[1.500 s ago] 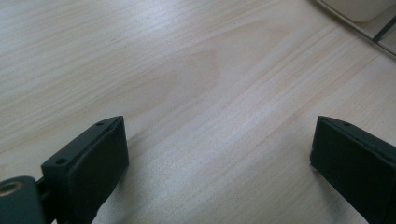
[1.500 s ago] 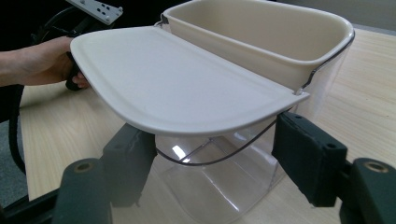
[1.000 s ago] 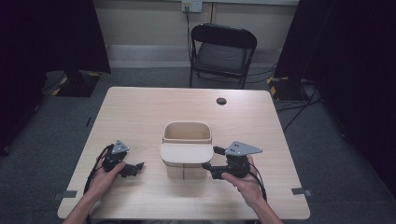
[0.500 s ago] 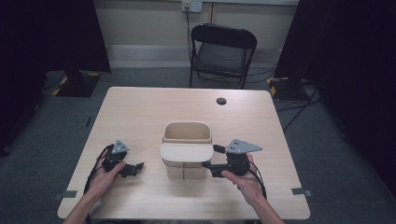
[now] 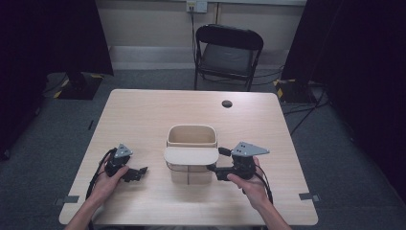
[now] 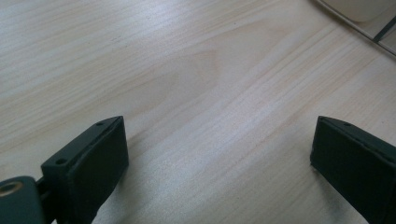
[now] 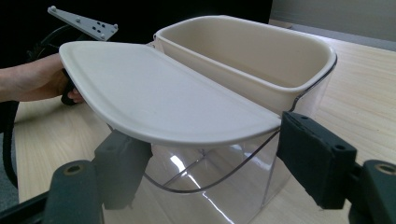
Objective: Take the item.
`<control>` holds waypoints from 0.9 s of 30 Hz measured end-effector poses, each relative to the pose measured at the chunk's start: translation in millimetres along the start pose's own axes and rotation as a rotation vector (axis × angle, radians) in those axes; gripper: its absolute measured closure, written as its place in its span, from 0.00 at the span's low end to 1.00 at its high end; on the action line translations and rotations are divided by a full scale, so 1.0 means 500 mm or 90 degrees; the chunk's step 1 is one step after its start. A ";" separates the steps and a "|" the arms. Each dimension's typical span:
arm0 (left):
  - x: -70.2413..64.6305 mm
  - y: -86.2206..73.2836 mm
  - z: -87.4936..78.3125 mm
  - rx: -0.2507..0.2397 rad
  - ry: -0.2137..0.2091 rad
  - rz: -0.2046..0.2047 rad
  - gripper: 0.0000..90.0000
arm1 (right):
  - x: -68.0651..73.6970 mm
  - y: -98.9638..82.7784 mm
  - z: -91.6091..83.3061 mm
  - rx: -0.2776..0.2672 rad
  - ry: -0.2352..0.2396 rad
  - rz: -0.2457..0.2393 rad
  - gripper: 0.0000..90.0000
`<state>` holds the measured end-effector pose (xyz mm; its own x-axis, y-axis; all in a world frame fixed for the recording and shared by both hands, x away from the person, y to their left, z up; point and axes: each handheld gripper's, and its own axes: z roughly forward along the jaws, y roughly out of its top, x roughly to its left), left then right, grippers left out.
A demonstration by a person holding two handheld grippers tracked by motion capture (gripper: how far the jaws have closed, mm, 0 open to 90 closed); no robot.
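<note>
Presently the container [image 5: 190, 155], a clear bin with a cream insert and a cream flap lid [image 7: 159, 100] lying level over its near half, stands at centre frame in the high view, on the near half of the tabletop [image 5: 143, 115]. The right gripper [image 5: 216, 171] sits just right of it, fingers spread wide and holding nothing; in the right gripper view they bracket the clear wall below the lid edge. The left gripper [image 5: 139, 173], lower left of the high view, rests apart from the bin, fingers open over bare wood.

Judgement: to take the lid well, the right gripper should rise to the lid's rim and close squarely on the thin edge; the smooth plastic may slip.

Surface: pale wood grain, a small dark disc [image 5: 227, 103] near the far edge. Room: folding chair [image 5: 229, 52] at upper centre, grey carpet, dark curtains on both sides.
</note>
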<state>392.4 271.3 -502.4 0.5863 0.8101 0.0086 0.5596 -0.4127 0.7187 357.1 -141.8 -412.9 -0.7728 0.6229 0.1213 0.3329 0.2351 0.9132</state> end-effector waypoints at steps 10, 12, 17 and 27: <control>0.000 0.000 0.000 0.000 0.000 0.000 0.04 | -0.001 0.006 0.000 -0.009 0.000 0.001 0.29; 0.000 0.000 0.000 0.000 0.000 0.000 0.04 | -0.001 0.008 0.000 -0.011 -0.001 0.003 0.29; 0.000 0.000 0.000 0.000 0.000 0.000 0.04 | -0.001 0.012 0.000 -0.014 -0.001 0.001 0.28; 0.000 0.000 0.000 0.000 0.000 0.000 0.04 | 0.000 0.015 0.001 -0.015 -0.001 0.001 0.28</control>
<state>392.4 271.3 -502.4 0.5864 0.8100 0.0090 0.5596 -0.4131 0.7185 359.9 -139.7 -406.4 -0.7711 0.6249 0.1221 0.3214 0.2166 0.9218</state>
